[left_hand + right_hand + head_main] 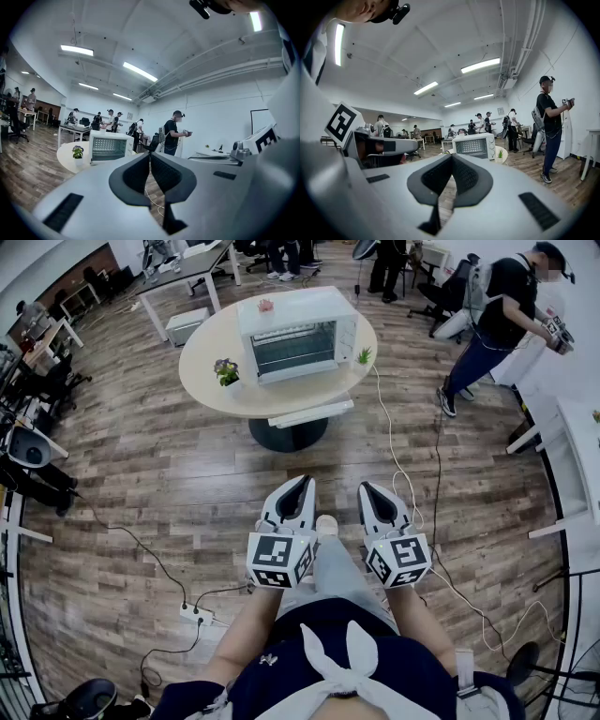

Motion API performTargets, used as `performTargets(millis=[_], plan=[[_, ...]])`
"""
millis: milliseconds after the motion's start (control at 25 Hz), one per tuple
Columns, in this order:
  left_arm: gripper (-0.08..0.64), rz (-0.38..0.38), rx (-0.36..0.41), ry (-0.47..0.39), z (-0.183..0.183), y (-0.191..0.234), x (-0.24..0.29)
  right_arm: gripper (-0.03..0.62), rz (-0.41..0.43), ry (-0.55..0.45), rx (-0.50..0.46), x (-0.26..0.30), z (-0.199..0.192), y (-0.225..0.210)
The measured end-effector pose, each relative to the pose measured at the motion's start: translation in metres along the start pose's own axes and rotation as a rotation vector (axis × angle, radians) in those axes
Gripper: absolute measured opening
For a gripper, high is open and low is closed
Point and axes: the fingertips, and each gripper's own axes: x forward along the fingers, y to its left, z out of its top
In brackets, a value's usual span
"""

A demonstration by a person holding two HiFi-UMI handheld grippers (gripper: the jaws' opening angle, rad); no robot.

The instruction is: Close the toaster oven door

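Toaster oven (295, 334): white, standing on a round pale table (211, 371) in the upper centre of the head view, well apart from both grippers. Its glass door faces the camera and stands upright against the front, so it reads as closed; a wire rack shows behind the glass. A small pink object (266, 306) sits on the oven's top. On the table, a potted plant (227, 371) is just left of the oven and a small green plant (365, 355) is just right of it. A flat white slab (309, 413) shows at the table's near edge; what it is cannot be determined. A white cable (403, 465) runs from the table across the wood floor, and a power strip (197, 615) lies at lower left. Left gripper (300, 486) and right gripper (368, 491) are side by side in the lower centre, above the person's lap, both pointing toward the table. In each gripper view the dark pads meet at the tips with nothing between them: left gripper (150, 157) closed and empty, right gripper (451, 159) closed and empty, with the oven (110, 146) (476, 145) distant beyond the jaws. Another person (497, 315) stands at upper right.
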Motion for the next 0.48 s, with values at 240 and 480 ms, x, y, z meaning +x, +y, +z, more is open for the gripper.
performTargets(millis=[240,480], plan=[[0.026,0.008,-0.009,-0.018,0.005,0.011,0.021,0.003,0.021,0.005,-0.014,0.022,0.001,-0.01],[0.026,0.019,-0.021,-0.018,0.006,0.029,0.042,0.003,0.036,-0.001,-0.006,0.048,0.004,-0.023]])
